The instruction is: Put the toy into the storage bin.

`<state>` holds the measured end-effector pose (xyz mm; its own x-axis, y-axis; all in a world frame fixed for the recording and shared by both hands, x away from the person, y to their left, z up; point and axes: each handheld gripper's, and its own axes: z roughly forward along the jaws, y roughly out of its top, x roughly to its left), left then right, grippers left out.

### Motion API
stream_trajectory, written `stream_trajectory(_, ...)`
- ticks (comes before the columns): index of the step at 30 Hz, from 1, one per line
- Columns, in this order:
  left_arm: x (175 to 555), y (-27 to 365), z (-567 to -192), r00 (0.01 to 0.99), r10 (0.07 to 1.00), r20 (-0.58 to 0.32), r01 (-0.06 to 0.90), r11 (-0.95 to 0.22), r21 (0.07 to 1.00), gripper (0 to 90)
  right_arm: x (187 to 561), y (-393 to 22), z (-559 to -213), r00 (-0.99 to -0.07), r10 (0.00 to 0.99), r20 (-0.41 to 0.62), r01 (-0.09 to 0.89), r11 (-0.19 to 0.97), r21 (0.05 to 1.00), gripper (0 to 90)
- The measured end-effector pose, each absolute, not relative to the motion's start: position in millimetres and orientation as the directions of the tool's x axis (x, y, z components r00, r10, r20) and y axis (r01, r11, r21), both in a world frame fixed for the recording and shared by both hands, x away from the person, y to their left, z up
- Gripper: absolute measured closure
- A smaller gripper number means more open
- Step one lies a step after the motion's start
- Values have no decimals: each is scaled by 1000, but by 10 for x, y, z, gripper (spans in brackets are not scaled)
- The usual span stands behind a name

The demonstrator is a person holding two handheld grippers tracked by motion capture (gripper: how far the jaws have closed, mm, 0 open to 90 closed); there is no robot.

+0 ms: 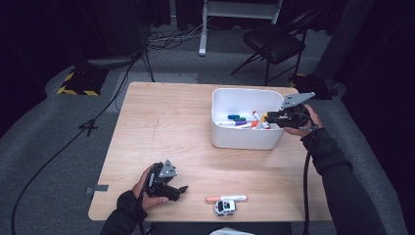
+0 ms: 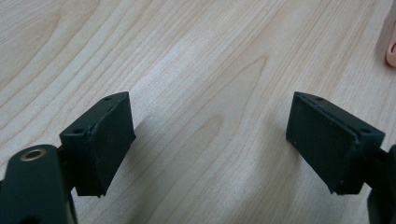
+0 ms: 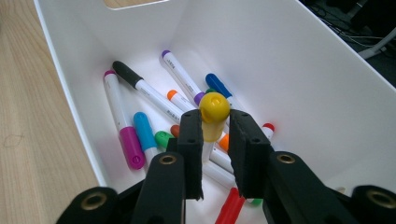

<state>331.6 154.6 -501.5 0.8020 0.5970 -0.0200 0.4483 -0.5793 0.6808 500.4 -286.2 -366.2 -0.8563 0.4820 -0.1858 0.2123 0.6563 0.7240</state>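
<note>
My right gripper (image 1: 268, 117) (image 3: 215, 140) hangs over the right rim of a white bin (image 1: 244, 139) (image 3: 289, 60), shut on a yellow-capped marker (image 3: 213, 115) that points into it. Several markers (image 3: 140, 116) with coloured caps lie on the bin's floor (image 1: 244, 121). My left gripper (image 1: 182, 190) (image 2: 210, 144) rests low over the wooden table (image 1: 166, 127) (image 2: 187, 56) near the front left, its jaws open with nothing between them. A pink-capped marker (image 1: 226, 199) and a small white toy car (image 1: 224, 207) lie near the front edge, to the right of the left gripper.
A black folding chair (image 1: 274, 44) stands behind the table at the back right. Cables (image 1: 73, 137) trail over the grey floor on the left. A pink marker tip (image 2: 391, 49) shows at the right edge of the left gripper view.
</note>
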Motion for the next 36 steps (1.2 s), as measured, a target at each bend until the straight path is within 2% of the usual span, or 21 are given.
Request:
stream_trajectory(7,3315,1546,-5015,802,597,-20,448,-579,681,155,4991,-2826,-3711,-864,476,-164,213,641,737,719)
stream_trajectory(16,3315,1546,-5015,802,597,-20,448,-579,681,155,4845,-2786,-3667,-874,471,-116,185,545,818,521)
stream_trajectory(24,3315,1546,-5015,802,597,-20,448,-579,681,155,4517,-2687,-3596,-904,400,-151,85,514,854,533)
stream_trajectory(30,3315,1546,-5015,802,597,-20,448,-579,681,155,4176,-2540,-3688,-936,322,-144,32,483,875,524)
stream_trajectory(36,3316,1546,-5015,802,597,-20,448,-580,681,155,3903,-2201,-3941,-977,180,-115,-1,535,845,521)
